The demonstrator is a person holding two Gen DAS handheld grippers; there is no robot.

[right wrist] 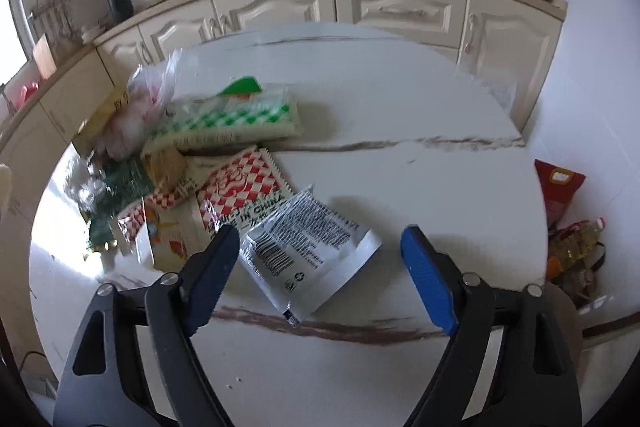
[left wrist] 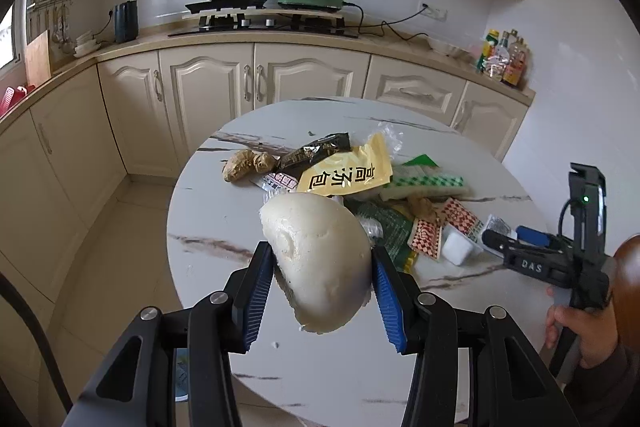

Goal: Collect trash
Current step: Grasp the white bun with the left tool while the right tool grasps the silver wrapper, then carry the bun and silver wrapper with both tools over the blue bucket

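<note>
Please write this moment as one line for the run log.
task: collect trash | left gripper: shut on steamed bun, lifted above table | right gripper: open, over white packet | wrappers remain on table

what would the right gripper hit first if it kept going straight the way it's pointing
Most likely the white printed sachet lying flat on the marble table. The right gripper is open and the sachet lies between and just beyond its fingertips. Depth is unclear, so it may meet bare tabletop just past it.

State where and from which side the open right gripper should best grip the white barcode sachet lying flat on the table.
Probably the white barcode sachet by its right-hand corner, coming in low from the near side: it lies flat, and the right gripper fingers already straddle it.
</note>
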